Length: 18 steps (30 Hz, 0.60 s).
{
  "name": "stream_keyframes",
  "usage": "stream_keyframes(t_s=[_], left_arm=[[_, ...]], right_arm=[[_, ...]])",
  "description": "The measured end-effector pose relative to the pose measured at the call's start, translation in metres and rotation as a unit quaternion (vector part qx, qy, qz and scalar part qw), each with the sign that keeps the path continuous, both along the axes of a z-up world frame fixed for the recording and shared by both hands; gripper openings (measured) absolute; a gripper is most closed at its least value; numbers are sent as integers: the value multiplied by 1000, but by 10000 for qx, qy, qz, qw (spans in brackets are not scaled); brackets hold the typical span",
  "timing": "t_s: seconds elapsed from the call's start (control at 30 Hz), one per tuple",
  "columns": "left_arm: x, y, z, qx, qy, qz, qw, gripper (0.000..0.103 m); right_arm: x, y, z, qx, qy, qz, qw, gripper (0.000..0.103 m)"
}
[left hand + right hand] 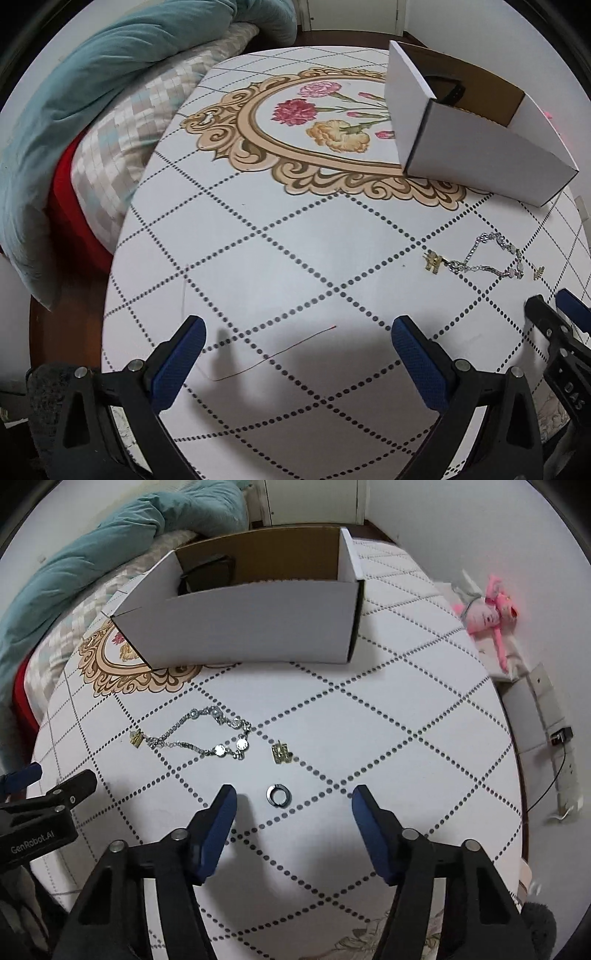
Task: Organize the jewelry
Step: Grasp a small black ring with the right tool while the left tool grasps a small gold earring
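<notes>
A silver bracelet (207,734) lies on the white table (406,738) with a gold charm (136,738) at its left end and a gold earring (281,753) to its right. A dark ring (279,795) lies just ahead of my right gripper (293,805), which is open and empty above the table. A white cardboard box (251,624) stands behind, with a dark item (207,574) inside. My left gripper (299,332) is open and empty over bare table; the bracelet (491,258) and charm (434,263) lie to its right, the box (476,147) far right.
A teal duvet (74,110) and checked pillow (129,140) lie off the table's left edge. A pink plush toy (487,614) and a power strip (561,753) sit beyond the right edge. The table has a flower medallion (317,122).
</notes>
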<state>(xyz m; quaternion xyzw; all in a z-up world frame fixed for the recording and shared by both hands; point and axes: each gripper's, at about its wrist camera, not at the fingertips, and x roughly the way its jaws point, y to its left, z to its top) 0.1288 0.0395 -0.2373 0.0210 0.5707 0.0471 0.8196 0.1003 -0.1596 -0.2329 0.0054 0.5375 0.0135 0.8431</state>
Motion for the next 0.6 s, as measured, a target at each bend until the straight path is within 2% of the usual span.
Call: stream_keyframes(t_s=[0.03, 0.1, 0.13, 0.4, 0.53, 0.6], left_arm=[[0, -2, 0, -2, -16, -44, 10000, 102], [-1, -8, 0, -8, -63, -158, 9999, 102], [-1, -11, 1, -6, -79, -203, 9998, 102], [11, -23, -1, -370, -218, -554, 9975, 100], [18, -36, -6, -485, -229, -792, 9954, 86], [20, -44, -7, -461, -300, -892, 9945, 85]], right_arm=[[-2, 3, -1, -163, -81, 16, 9998, 50], [-4, 3, 2, -158, -174, 29, 9997, 22], [-5, 2, 2, -170, -195, 25, 9997, 13], [-3, -20, 7, 135, -173, -274, 9994, 13], [-2, -35, 9, 261, -158, -493, 9983, 13], [0, -40, 9, 285, -142, -548, 9980, 13]])
